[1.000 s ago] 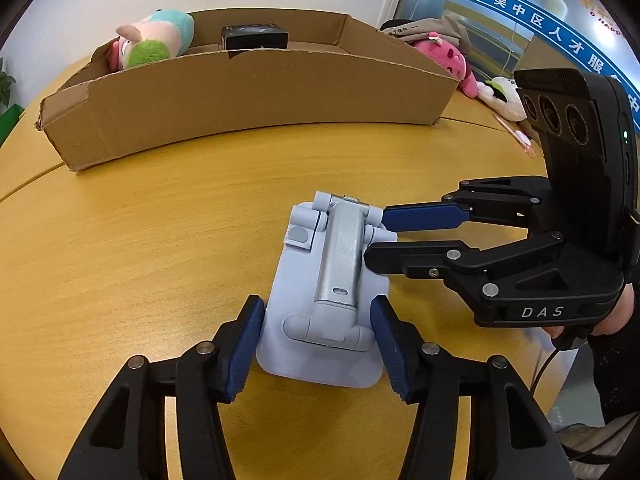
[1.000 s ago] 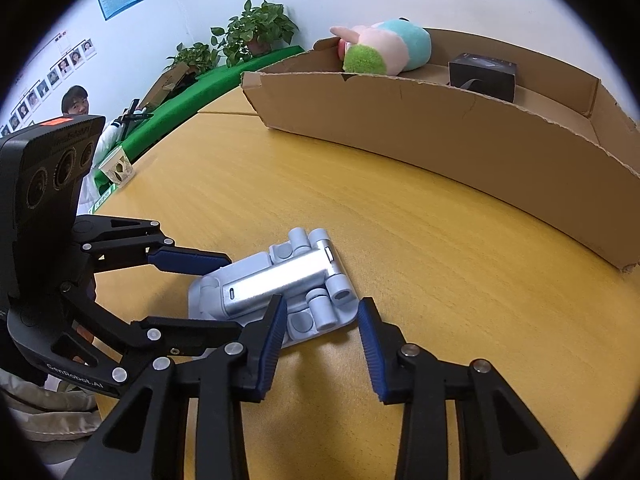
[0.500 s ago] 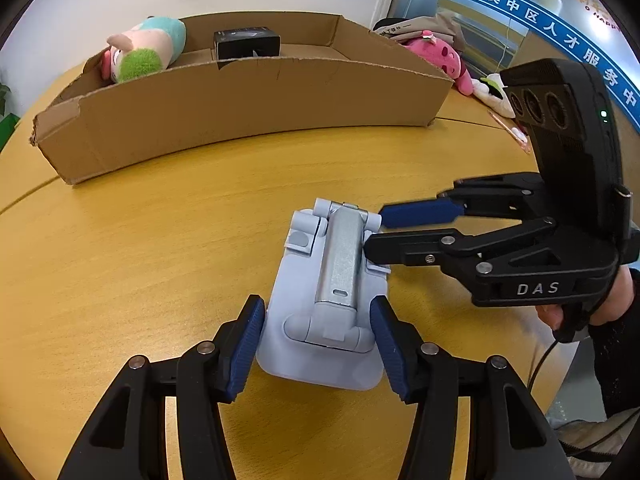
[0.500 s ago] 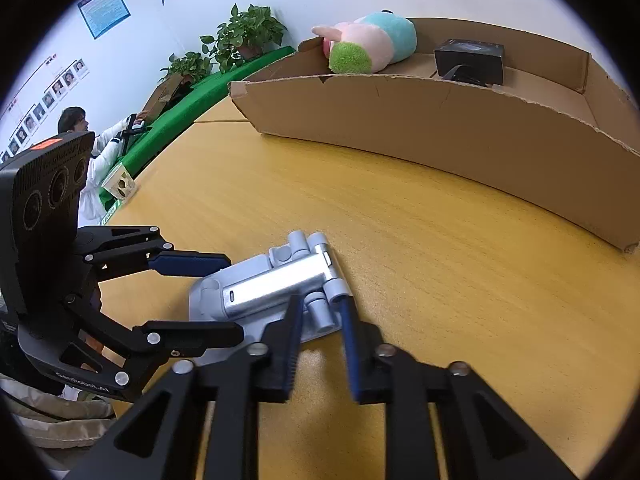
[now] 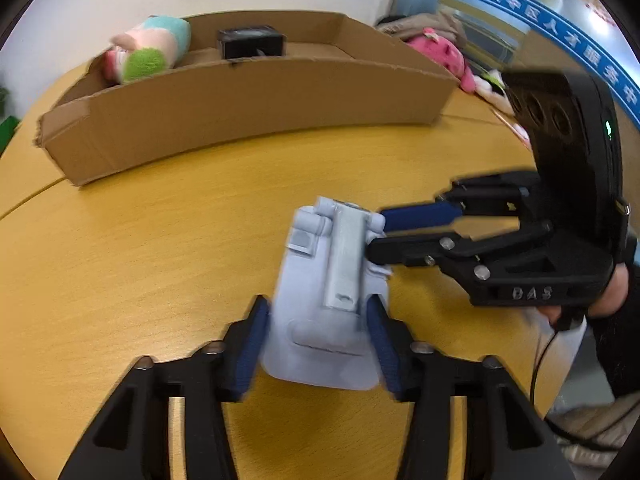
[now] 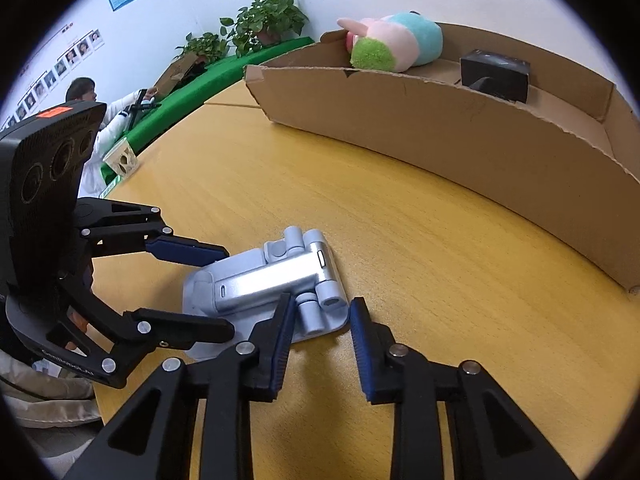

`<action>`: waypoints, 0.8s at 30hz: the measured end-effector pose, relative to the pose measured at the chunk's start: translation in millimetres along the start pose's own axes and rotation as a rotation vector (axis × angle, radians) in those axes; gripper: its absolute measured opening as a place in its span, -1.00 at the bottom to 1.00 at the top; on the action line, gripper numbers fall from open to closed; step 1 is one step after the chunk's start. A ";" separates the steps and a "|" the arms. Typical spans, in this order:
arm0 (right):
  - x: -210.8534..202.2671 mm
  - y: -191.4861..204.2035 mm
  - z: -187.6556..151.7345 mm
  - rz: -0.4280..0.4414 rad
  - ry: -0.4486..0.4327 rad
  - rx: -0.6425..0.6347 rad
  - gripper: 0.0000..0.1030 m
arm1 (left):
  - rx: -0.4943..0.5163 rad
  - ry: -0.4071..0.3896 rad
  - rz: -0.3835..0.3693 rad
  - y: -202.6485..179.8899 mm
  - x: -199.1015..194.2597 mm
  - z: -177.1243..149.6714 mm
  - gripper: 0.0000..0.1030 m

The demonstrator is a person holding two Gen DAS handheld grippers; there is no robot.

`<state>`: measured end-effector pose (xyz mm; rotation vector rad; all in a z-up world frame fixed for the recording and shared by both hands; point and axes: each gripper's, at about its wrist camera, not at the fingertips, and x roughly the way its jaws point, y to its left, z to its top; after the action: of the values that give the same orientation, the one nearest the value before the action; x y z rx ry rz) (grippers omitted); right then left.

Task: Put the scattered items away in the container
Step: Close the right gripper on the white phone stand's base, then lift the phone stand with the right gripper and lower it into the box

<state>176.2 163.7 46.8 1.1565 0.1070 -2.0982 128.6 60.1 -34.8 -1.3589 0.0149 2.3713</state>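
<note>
A pale blue folding stand (image 5: pixel 328 300) with a silver arm lies on the yellow table; it also shows in the right wrist view (image 6: pixel 276 284). My left gripper (image 5: pixel 316 344) is shut on the stand's near end, pads against both sides. My right gripper (image 6: pixel 320 336) is open at the stand's hinge end, its jaws apart around the knuckles; it shows from the side in the left wrist view (image 5: pixel 380 232). The cardboard box (image 5: pixel 248 100) stands beyond and holds a plush toy (image 5: pixel 148 48) and a black box (image 5: pixel 250 42).
A pink plush (image 5: pixel 440 56) and other things lie at the table's far right edge. Plants (image 6: pixel 264 20) and a seated person (image 6: pixel 84 92) are beyond the table. The table edge (image 5: pixel 560 344) runs close on the right.
My right gripper closed on the hinge end half a second ago and has opened again. My left gripper has closed on the stand, which has shifted and tilted slightly.
</note>
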 end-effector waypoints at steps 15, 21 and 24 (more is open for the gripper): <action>-11.5 2.0 -1.6 -0.053 -0.022 -0.004 -0.76 | 0.063 -0.012 0.005 -13.7 1.7 10.6 -0.08; -36.8 0.0 8.0 -0.075 -0.081 -0.011 -0.75 | 0.094 -0.060 0.009 -23.7 -14.5 32.0 -0.08; -54.0 -0.9 23.3 -0.102 -0.105 -0.043 -0.76 | 0.100 -0.097 0.002 -25.7 -24.9 48.7 -0.08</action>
<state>177.2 185.1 101.6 1.0326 0.1646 -2.2308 108.5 85.4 16.2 -1.1980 0.1058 2.4007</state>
